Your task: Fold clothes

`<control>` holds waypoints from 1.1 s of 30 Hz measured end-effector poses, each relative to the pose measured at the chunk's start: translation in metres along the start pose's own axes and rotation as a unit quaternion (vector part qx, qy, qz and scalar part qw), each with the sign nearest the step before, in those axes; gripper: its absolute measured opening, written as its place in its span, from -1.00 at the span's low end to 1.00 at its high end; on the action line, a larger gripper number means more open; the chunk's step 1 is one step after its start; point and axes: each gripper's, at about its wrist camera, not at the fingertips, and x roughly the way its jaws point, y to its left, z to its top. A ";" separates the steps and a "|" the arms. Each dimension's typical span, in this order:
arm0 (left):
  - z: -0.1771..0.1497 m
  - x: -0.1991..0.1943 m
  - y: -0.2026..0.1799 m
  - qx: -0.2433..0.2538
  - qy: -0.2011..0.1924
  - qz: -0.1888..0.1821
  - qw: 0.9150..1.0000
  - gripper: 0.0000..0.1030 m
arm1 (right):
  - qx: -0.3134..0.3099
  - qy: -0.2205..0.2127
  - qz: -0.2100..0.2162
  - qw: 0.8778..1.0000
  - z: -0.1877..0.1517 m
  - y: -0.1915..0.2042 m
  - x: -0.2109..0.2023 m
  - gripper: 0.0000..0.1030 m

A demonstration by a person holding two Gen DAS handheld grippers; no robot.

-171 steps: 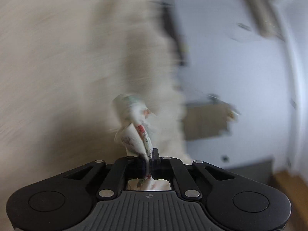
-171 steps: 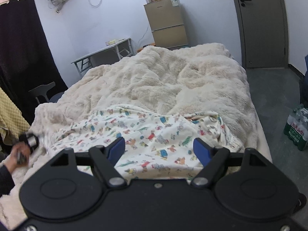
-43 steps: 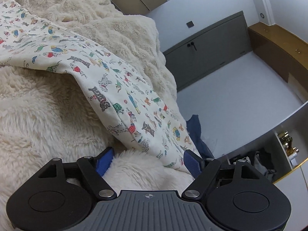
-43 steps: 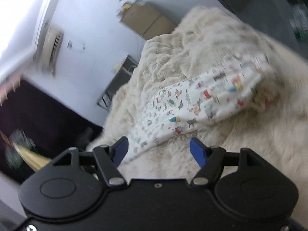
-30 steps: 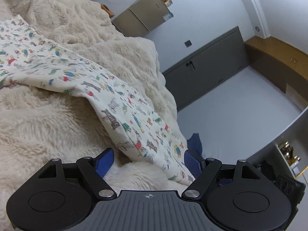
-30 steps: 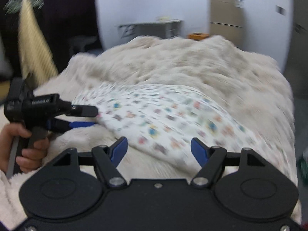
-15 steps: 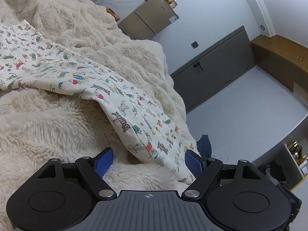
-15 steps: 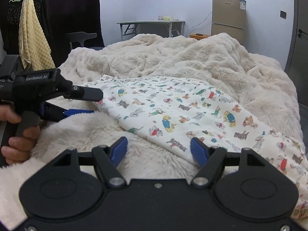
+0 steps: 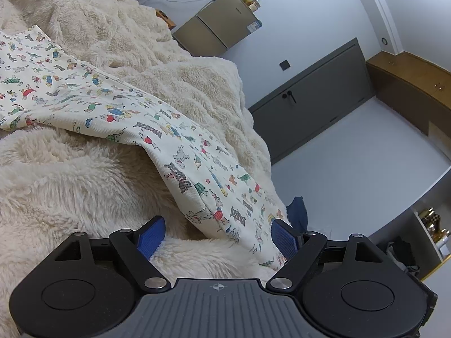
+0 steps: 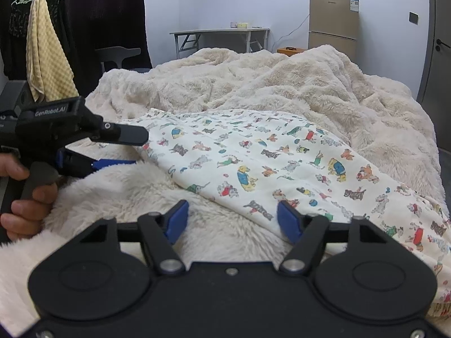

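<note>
Fluffy cream blanket (image 10: 282, 84) under printed garment (image 10: 253, 155) — fridge (image 10: 332, 25), desk (image 10: 220, 32) behind

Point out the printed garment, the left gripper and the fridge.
printed garment (image 10: 253, 152), right wrist view, middle of the cloth.
left gripper (image 10: 132, 149), right wrist view, between its fingertips.
fridge (image 10: 332, 25), right wrist view, front of the doors.

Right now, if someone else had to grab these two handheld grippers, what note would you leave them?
Left gripper: open, holding nothing, poised over the garment's near edge.
Right gripper: open, empty, facing the same edge.
The printed garment lies spread along the fluffy blanket on the bed, one end drooping over the side.
Done: it looks laid out in a long strip; I can't tell how many layers.
Left: grip the ends and fold it shorter.
</note>
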 end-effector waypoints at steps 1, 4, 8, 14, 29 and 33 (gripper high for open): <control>0.000 0.000 0.000 0.000 0.000 0.000 1.000 0.52 | 0.002 -0.001 0.000 1.000 0.000 -0.001 0.000 -0.12; -0.002 -0.002 -0.001 0.000 0.000 0.000 1.000 0.52 | 0.007 -0.005 0.001 1.000 0.001 -0.003 -0.001 -0.56; -0.002 -0.003 -0.003 0.010 0.006 0.002 1.000 0.52 | 0.032 -0.014 0.018 0.999 0.004 -0.016 -0.005 -0.92; -0.003 0.002 -0.034 0.161 0.064 0.018 0.985 0.52 | 0.074 -0.028 0.047 0.996 0.008 -0.036 -0.010 -1.00; -0.015 0.026 -0.083 0.411 0.074 0.017 0.909 0.49 | 0.156 -0.066 0.079 0.982 0.026 -0.070 -0.021 -1.00; -0.016 0.037 -0.090 0.427 0.061 -0.016 0.902 0.49 | 0.152 -0.067 0.082 0.983 0.029 -0.068 -0.020 -1.00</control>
